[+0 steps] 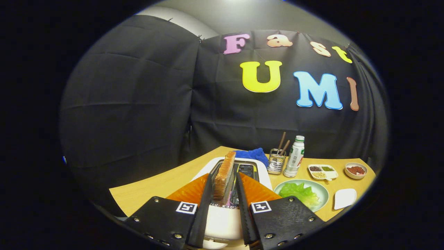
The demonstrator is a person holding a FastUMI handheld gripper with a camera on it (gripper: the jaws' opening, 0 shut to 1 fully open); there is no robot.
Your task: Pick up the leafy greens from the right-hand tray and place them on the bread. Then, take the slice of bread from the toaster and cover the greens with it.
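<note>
Right up close, the claw [223, 194] has its two fingers on either side of the bread slice [224, 173], which stands upright above the white toaster [242, 166]; both seem to press on it, though contact on the right is hard to confirm. Beyond the right finger, leafy greens [298, 192] lie on a green plate [322, 191] on the desk [166, 184]. Farther back stands a bottle [295, 156].

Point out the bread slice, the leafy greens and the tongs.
bread slice [223, 175]: gripper view, its crust edge, between the fingers.
leafy greens [299, 192]: gripper view, leaf middle, on plate.
tongs [223, 185]: gripper view, midway between fingertips.
</note>
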